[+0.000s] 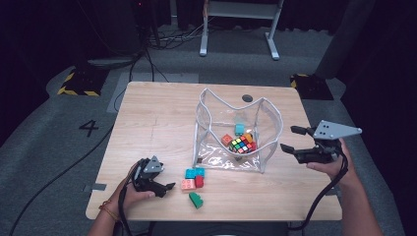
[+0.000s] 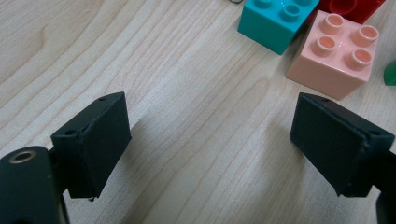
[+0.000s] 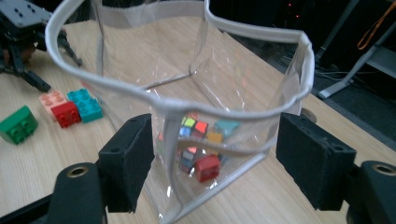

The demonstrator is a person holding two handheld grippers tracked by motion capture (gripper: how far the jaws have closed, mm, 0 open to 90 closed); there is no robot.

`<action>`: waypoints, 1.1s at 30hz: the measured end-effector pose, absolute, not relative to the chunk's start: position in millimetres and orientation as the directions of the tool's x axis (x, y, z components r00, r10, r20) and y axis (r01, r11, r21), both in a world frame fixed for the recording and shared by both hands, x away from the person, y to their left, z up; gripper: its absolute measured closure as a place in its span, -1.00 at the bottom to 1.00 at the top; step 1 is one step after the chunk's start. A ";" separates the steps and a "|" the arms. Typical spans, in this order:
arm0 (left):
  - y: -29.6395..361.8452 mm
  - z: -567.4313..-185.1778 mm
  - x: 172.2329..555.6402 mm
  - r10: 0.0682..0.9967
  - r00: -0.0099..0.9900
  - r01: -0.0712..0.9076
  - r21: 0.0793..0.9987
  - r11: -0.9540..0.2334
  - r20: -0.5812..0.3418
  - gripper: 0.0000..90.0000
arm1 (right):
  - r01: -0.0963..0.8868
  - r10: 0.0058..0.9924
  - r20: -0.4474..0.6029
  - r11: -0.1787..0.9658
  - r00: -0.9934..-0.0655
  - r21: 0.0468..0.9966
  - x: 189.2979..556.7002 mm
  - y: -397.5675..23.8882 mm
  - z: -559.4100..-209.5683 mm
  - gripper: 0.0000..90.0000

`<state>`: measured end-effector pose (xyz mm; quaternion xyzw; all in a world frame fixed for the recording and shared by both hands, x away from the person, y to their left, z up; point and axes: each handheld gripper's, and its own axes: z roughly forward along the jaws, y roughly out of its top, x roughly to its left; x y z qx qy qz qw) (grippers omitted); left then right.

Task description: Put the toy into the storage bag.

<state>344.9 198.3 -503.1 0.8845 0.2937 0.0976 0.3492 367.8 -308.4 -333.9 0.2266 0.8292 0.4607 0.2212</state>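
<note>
We see a pale wood-grain bench (image 1: 162, 118) carrying, just right of its centre, a clear plastic bag (image 1: 268, 125) standing open, its soft transparent walls wrinkled and glossy, its wavy mouth edged with a pale grey fabric band. On the bag's floor lies a twisty puzzle cube (image 1: 241, 144) of many small coloured squares, with a red block (image 1: 226, 139) at its 9 o'clock and a teal block (image 1: 239, 129) at its 12 o'clock. Outside the bag, at 7 o'clock from it, a cluster of smooth studded plastic bricks sits on the bench: a teal brick (image 1: 194, 172), a pink brick (image 1: 187, 184) with four round studs, and a red brick (image 1: 199, 181), all close together; a green brick (image 1: 196, 199) with a stepped top lies just beyond at 6 o'clock of the cluster. The right tongs (image 1: 291, 138), held level in the right hand (image 1: 328, 167), point toward 9 o'clock at the bag's right wall; they are spread wide with nothing between the pads. The left tongs (image 1: 164, 189), gripped by the left hand (image 1: 132, 192), rest low on the bench at 9 o'clock of the bricks, also spread, empty.
</note>
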 end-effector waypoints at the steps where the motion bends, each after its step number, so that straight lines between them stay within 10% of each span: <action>1: 198.3 -503.1 344.9 0.588 0.808 0.451 0.675 -0.584 -0.032 -0.73 | 0.175 0.585 -0.161 0.476 -0.795 0.862 364.8 -310.6 -337.8 -0.38; 33: 198.5 -502.8 344.8 0.590 0.807 0.450 0.675 -0.585 -0.026 -0.73 | 0.240 0.378 0.025 0.535 -0.926 0.810 319.8 -233.6 -456.8 -0.28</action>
